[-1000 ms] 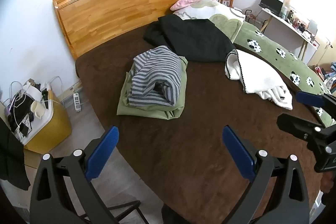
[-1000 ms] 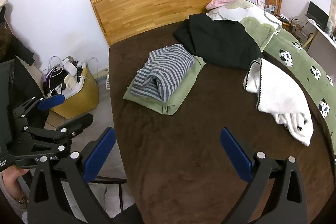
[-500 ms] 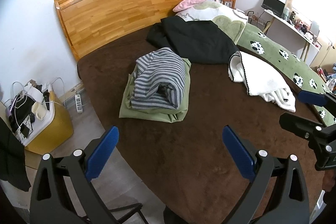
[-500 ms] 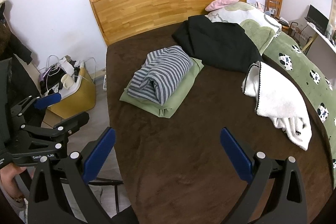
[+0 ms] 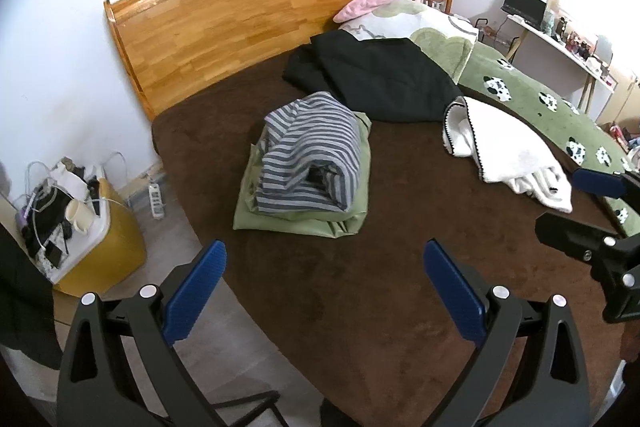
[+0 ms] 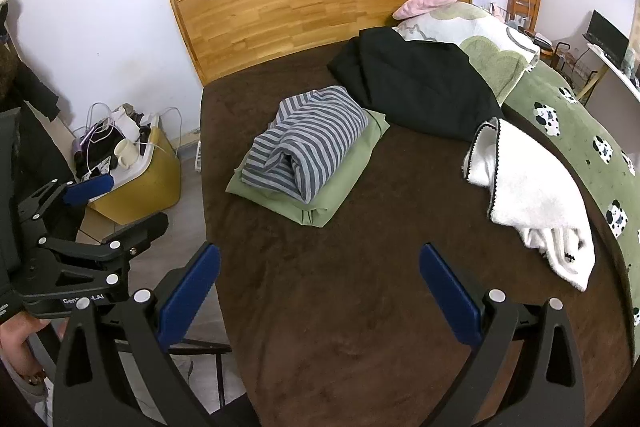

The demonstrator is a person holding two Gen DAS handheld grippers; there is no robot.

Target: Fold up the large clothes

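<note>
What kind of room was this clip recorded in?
A bedroom, most likely: a bed with a wooden headboard, pillows against it, and clothes such as a striped garment on the brown bedcover.

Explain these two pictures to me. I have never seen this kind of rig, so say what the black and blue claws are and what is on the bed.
Each picture comes from a camera mounted on a hand-held gripper, looking out along its two blue-padded fingers. One view shows the left gripper, the other the right gripper. Both are open and hold nothing. A person carries them; part of a hand shows. On the brown bed lie a striped garment folded on a green one, a black garment and a white garment, both unfolded.
</note>
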